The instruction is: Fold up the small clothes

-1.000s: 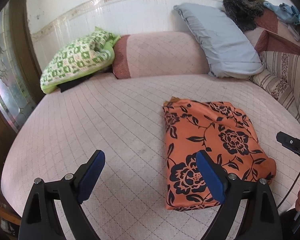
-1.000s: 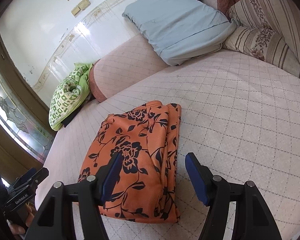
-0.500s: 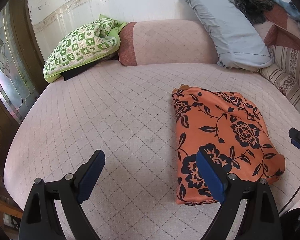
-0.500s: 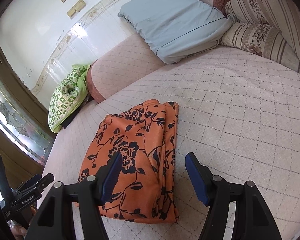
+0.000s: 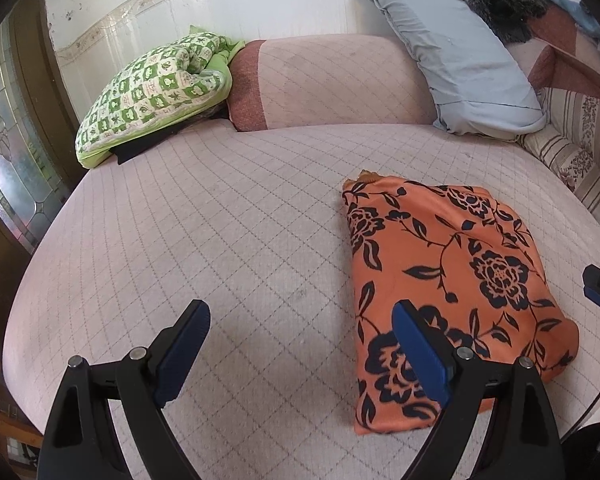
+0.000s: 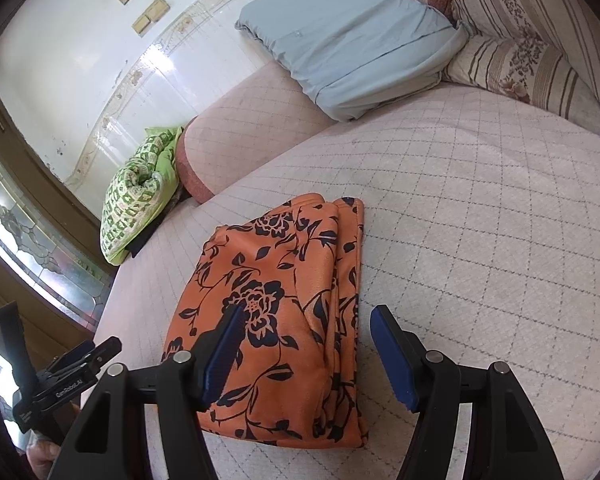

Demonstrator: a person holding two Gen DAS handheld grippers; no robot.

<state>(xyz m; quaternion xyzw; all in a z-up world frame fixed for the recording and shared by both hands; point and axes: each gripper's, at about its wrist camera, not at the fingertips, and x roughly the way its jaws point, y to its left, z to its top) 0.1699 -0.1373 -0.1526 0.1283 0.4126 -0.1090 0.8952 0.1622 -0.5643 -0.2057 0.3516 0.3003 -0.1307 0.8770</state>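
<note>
On the quilted bed (image 5: pixel 228 216), the folded orange garment (image 5: pixel 440 272) lies unmoved while both hand-held grippers stay spread, empty.

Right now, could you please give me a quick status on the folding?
Both hand-held grippers, left and right, open, empty. Orange floral cloth lies folded on the bed. Nothing in the way.

A round bed (image 5: pixel 204 216) covered in pale pink quilted fabric carries an orange garment (image 5: pixel 444 280) with a black floral print, folded into a flat bundle near its front right. At the far edge, a green-and-white checked quilt (image 5: pixel 156 88) lies over something dark, beside a pink bolster (image 5: pixel 324 80). A light blue pillow (image 5: pixel 460 64) leans further right, next to striped cushions (image 6: pixel 520 60).
</note>
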